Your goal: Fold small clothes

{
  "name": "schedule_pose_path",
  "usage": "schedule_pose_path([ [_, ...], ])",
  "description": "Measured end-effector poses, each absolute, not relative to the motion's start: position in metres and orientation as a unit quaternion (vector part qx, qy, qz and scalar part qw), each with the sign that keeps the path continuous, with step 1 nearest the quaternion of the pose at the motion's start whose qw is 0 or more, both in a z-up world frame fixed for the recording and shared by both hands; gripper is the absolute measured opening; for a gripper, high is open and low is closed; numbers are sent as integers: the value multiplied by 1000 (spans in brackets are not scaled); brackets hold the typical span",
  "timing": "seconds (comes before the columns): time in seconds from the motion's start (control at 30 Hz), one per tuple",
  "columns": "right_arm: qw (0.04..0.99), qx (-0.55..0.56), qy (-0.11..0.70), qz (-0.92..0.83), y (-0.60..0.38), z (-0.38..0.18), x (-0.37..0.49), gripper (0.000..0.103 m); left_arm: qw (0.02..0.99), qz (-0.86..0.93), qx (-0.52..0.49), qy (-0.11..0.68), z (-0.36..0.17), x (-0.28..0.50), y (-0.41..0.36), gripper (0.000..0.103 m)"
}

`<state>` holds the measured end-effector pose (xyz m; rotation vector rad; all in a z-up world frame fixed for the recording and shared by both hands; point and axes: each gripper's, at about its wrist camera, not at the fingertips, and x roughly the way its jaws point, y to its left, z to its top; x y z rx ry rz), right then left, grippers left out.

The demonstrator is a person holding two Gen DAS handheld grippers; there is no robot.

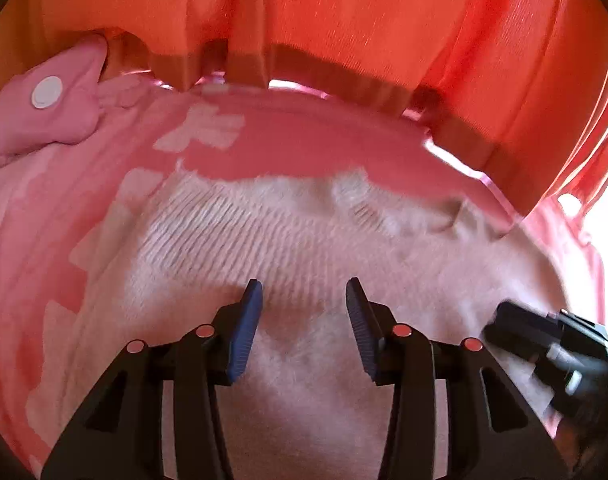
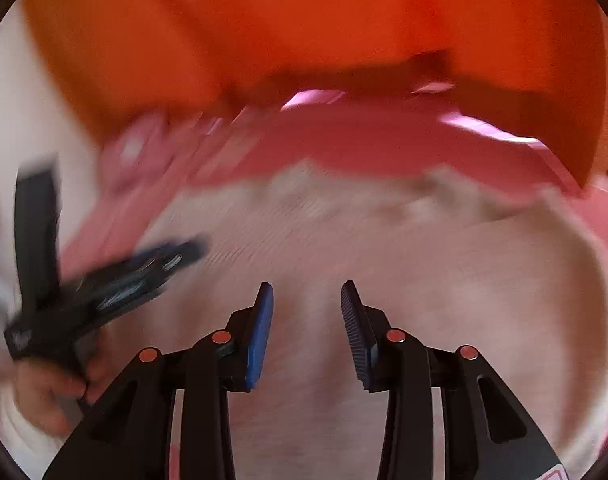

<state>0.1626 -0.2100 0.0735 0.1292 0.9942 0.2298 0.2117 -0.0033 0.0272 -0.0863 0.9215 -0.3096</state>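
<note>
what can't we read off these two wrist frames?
- Garment type: the pale knit garment runs under both grippers and off the bottom edge, left wrist view.
- Left gripper and hand: motion-smeared in the right wrist view.
- Right gripper: only a blurred corner at the left view's right edge.
- Pink cushion: distorted at the rim.

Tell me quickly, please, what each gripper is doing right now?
Left gripper: open, holding nothing, above the pale knit garment.
Right gripper: open, holding nothing, over the same garment.
</note>
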Motion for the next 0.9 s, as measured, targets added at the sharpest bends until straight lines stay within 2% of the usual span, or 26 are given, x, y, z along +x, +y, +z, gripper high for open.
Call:
schedule_pose_path([
  [0.07,873,20,484,61,-223,60,170,27,883,-142,-39,446,22,213,1,43],
  [0.13,874,55,483,24,-260,60,175,23,881,-140,-49,450,22,214,10,43],
  [0.2,866,109,479,-90,-326,62,173,24,880,-135,-57,452,22,215,17,43],
  [0.23,859,126,477,-138,-351,61,168,28,880,-133,-60,452,21,216,19,43],
  [0.33,838,257,442,-190,-427,63,143,22,882,-125,-77,447,25,218,28,44],
  [0.4,841,294,413,-189,-440,72,134,32,889,-110,-87,437,31,221,36,54],
  [0.47,855,258,404,-196,-434,80,136,44,895,-91,-98,425,35,226,47,61],
  [0.57,861,224,427,-160,-417,69,154,60,895,-62,-124,425,31,239,70,62],
  [0.67,850,179,471,-156,-397,49,160,61,888,-22,-156,433,19,248,96,61],
  [0.7,853,161,470,-162,-392,46,163,58,881,-19,-179,437,14,251,106,58],
  [0.73,857,157,465,-156,-388,48,165,46,874,-27,-200,443,8,254,112,53],
  [0.77,860,162,461,-146,-387,51,165,18,869,-35,-211,446,5,255,115,40],
  [0.8,867,178,446,-134,-386,61,163,11,868,-43,-213,446,4,256,115,25],
  [0.9,893,199,384,-121,-388,94,152,11,885,-53,-198,418,21,252,106,17],
])
